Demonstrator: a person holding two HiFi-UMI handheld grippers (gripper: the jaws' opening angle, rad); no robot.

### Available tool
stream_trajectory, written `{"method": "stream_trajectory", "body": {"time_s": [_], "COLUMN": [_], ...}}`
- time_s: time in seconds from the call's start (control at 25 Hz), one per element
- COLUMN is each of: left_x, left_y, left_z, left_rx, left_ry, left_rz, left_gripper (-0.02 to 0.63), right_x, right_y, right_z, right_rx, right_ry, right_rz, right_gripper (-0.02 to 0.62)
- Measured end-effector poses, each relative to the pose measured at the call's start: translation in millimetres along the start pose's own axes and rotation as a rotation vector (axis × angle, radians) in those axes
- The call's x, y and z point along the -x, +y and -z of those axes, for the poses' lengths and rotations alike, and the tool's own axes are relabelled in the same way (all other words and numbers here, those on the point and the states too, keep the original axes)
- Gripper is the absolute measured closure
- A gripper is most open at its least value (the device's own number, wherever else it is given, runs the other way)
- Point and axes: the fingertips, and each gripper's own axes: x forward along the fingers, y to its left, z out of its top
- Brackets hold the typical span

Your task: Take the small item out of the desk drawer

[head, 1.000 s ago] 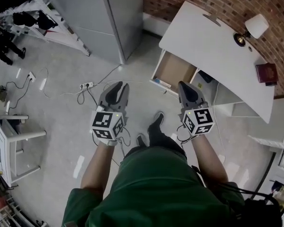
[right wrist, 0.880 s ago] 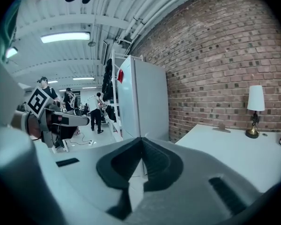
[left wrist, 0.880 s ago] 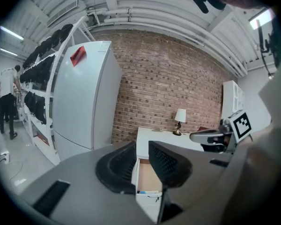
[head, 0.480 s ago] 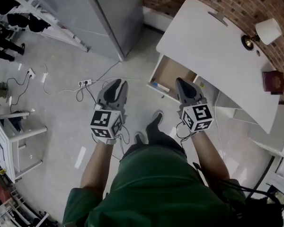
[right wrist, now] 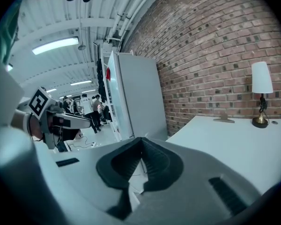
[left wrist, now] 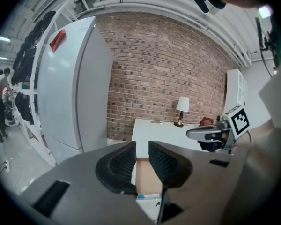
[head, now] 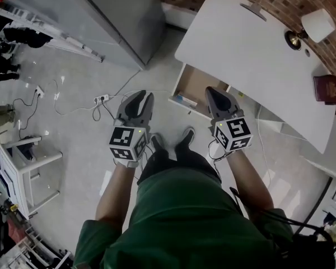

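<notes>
The white desk has one drawer pulled open, its wooden bottom showing. A small blue-and-white item lies along the drawer's front edge. My left gripper hangs over the floor left of the drawer, jaws open, nothing between them. My right gripper hovers by the drawer's right corner, jaws shut and empty. In the left gripper view, the gripper frames the drawer and the item between its jaws. The right gripper points past the desk top.
A lamp and a dark red book sit on the desk. A tall grey cabinet stands left of the desk against the brick wall. A power strip with cables lies on the floor, and a white cart stands far left.
The person has stepped closer to the desk and both feet now stand together. Desk and drawer sit nearer the grippers. Neither gripper's jaws have changed.
</notes>
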Motion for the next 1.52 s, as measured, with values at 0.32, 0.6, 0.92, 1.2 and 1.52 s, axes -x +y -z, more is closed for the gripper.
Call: {"method": "stream_trajectory", "body": {"time_s": [0.32, 0.6, 0.92, 1.2, 1.52], "left_x": [-37, -78, -109, -126, -148], "left_y": [-34, -66, -74, -64, -53], "left_z": [-2, 8, 34, 63, 104], "left_rx": [-0.045, -0.06, -0.103, -0.197, -0.447], "left_ry": [0.03, 0.063, 0.15, 0.257, 0.317], "left_rz": [0.105, 0.246, 0.396, 0.539, 0.692], "left_gripper": [0.531, 0.531, 0.531, 0.531, 0.531], "right_x": [27, 49, 50, 34, 19], "right_y": [-37, -65, -70, -61, -44], "right_z": [18, 43, 67, 79, 102], "right_rx": [-0.056, -0.099, -0.16, -0.22, -0.294], "right_ry": [0.013, 0.056, 0.1, 0.115, 0.129], "right_rz": [0.09, 0.209, 0.327, 0.429, 0.526], "right_gripper": [0.591, 0.591, 0.591, 0.591, 0.591]}}
